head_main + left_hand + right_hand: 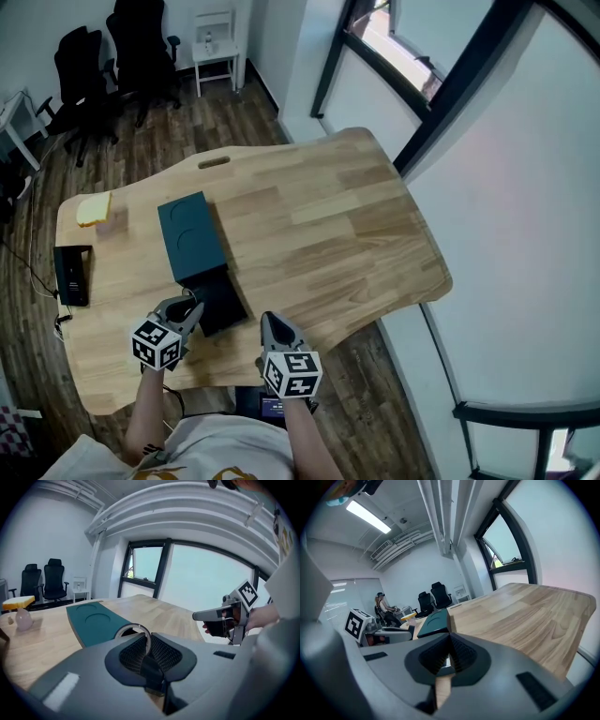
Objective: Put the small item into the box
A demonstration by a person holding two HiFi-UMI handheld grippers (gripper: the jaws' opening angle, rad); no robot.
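Note:
My left gripper is shut on a thin silver ring, which stands upright between the pads. It hovers at the near end of the box, over the black part that adjoins the teal part. The teal part shows two round recesses. My right gripper hangs near the table's front edge, right of the box. Its jaws are shut with nothing in them. The teal part lies ahead and left of it.
A yellow block and a small pale pink object sit at the table's far left. A black device lies at the left edge. The wooden table ends near a window wall on the right. Office chairs stand beyond.

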